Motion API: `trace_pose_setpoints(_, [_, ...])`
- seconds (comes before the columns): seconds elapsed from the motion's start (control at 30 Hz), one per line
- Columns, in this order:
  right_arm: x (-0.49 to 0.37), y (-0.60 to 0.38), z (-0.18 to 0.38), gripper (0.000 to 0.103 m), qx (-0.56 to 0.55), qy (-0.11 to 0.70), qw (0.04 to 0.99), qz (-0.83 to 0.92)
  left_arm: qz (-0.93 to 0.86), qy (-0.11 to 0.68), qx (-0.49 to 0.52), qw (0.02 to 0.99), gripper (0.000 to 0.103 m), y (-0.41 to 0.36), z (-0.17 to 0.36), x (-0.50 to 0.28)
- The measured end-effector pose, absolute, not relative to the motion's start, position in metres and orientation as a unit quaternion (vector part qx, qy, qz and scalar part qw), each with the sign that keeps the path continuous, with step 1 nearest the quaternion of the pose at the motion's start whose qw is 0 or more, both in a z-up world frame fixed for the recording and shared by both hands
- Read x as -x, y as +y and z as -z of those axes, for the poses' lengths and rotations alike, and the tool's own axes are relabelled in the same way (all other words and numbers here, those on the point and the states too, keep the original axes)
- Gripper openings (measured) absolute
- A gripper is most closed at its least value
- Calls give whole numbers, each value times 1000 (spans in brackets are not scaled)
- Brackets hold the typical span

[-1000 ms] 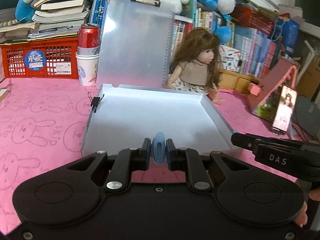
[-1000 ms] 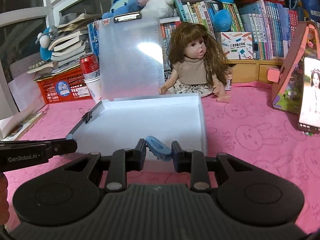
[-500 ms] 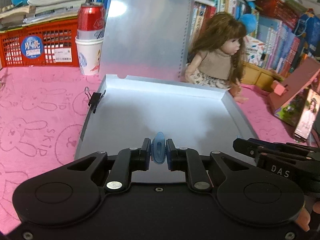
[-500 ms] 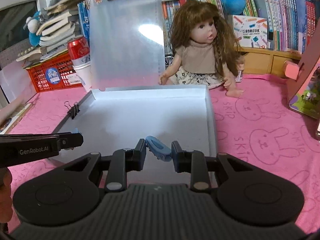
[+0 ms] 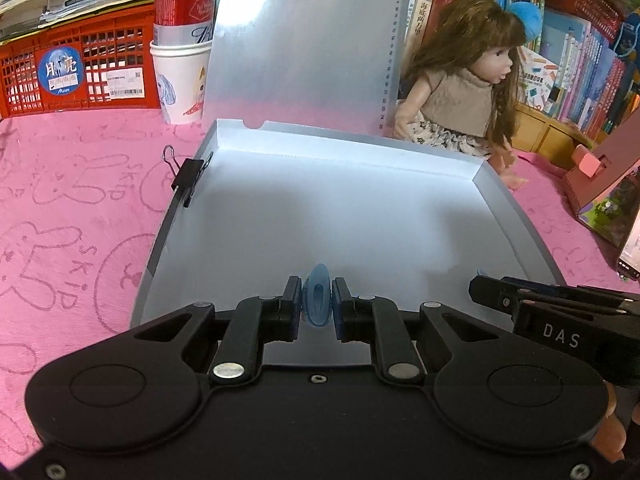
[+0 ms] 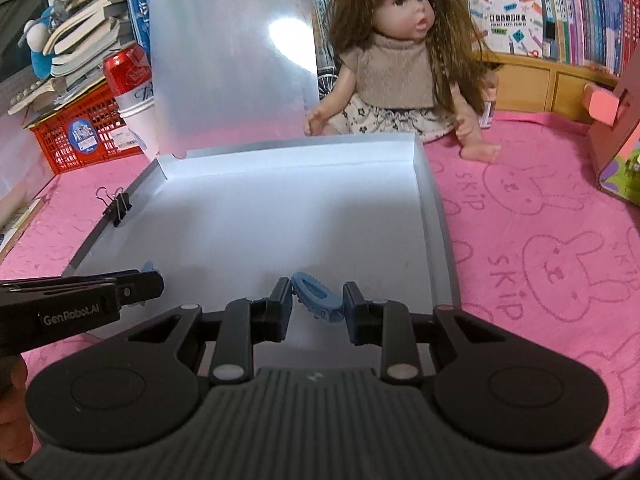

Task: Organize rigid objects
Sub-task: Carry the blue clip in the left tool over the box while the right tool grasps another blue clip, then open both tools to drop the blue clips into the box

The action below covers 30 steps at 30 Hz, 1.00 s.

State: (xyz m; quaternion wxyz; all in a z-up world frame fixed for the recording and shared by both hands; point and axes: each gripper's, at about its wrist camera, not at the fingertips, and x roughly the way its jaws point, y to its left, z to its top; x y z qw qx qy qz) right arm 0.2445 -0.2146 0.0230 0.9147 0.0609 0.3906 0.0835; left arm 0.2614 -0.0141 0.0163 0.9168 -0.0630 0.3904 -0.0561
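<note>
the left tool (image 5: 316, 307) is clamping a small blue clip (image 5: 317, 301) edge-on between its pads, and the right tool (image 6: 316, 307) is pinching a second blue clip (image 6: 317, 297) that is lying slantwise across its jaws; both are hanging over the near end of the open grey box (image 6: 434, 216) sitting on the pink table (image 6: 540, 248). what could go wrong: the right clip is sitting crooked, caught only at its ends, so it is likely to twist or spring out when the jaws are loosening, and could be landing on the near rim or bouncing onto the cloth instead of the box floor. the two tools are working close together, so one could be knocking the other during release. the propped lid (image 5: 304, 44) is leaning upright beside the doll (image 6: 400, 60) and a nudge to the box might be tipping it. a binder clip (image 5: 188, 178) is gripping the left wall. the box's near edge is hiding behind the tools, so how high the clips are hanging over the floor is hard to judge.
</note>
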Motion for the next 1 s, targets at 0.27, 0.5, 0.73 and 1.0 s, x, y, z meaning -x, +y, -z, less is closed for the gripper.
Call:
trace_pose_setpoints(0.27, [-245,-210,-20,33,-50,390,915,-88,55,388,51,918,15,-17,-11,-264])
trace_pose_setpoints(0.5, [-245,-208,-19,33,-39,388,917,-89,56,387,50,919,16,-18,-11,-263])
trace_pose_setpoints(0.73, [-244,-208,-19,34,-35,387,917,-89,56,387,50,919,16,-17,-11,-263])
trace_pose_setpoints(1.0, [-244,-207,-20,37,-34,387,917,-88,55,388,51,919,16,-17,-11,-262])
